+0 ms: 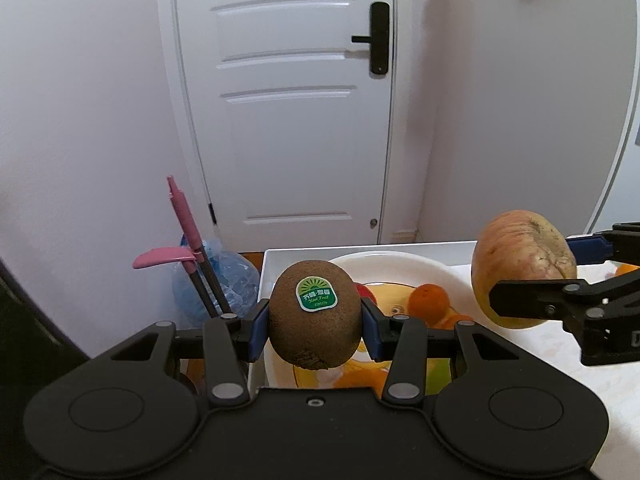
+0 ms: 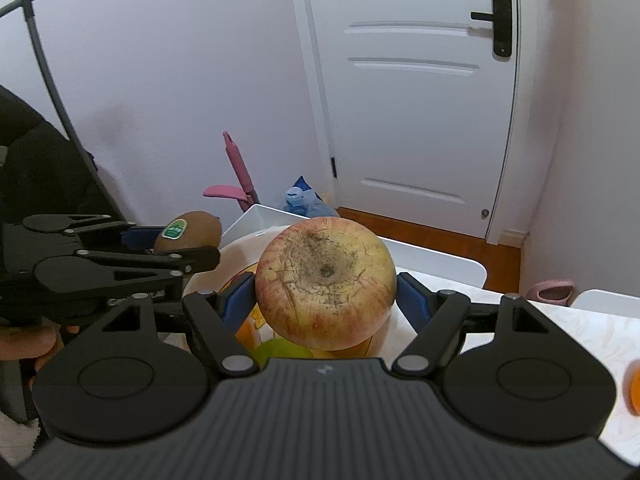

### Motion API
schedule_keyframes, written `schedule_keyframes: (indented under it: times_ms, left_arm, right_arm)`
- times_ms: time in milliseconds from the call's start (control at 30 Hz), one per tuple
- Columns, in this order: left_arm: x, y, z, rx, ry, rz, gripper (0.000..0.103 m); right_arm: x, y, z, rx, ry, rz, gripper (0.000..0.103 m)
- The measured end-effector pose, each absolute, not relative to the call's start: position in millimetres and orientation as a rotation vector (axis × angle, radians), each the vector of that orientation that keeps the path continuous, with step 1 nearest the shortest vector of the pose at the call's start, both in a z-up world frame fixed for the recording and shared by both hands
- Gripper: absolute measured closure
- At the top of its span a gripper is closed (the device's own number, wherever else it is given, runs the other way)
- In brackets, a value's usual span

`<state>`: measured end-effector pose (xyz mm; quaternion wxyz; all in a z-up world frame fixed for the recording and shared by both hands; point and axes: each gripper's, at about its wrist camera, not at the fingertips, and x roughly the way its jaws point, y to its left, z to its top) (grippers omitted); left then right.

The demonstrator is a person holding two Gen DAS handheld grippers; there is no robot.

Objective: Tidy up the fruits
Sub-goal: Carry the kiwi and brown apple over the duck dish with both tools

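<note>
Above the bowl (image 1: 436,270), left gripper (image 1: 316,320) clamps kiwi (image 1: 316,316), right gripper (image 2: 326,294) clamps apple (image 2: 326,284); both round fruits risk slipping and bruising if dropped.

The kiwi (image 1: 315,316) is matt and fuzzy under a glossy sticker (image 1: 317,294); the apple (image 2: 326,282) looks smooth but russeted, rough around its hollow; the bowl (image 1: 404,266) shines.
</note>
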<state>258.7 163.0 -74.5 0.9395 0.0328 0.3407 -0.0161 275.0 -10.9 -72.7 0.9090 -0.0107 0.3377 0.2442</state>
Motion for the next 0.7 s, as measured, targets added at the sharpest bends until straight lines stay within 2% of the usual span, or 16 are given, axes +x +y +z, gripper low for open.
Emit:
schedule_keyframes:
  times_ms: [333, 700]
  left_arm:
    - [295.9, 175.3, -93.1, 0.077, 0.722, -0.092, 0.053]
    - [303.0, 181.9, -94.9, 0.06, 0.739, -0.099, 0.053]
  right_arm:
    - [290.7, 16.9, -93.0, -0.073, 0.704, 0.528, 0.013]
    - [299.5, 43.0, -118.7, -0.151, 0.737, 0.595, 0.012]
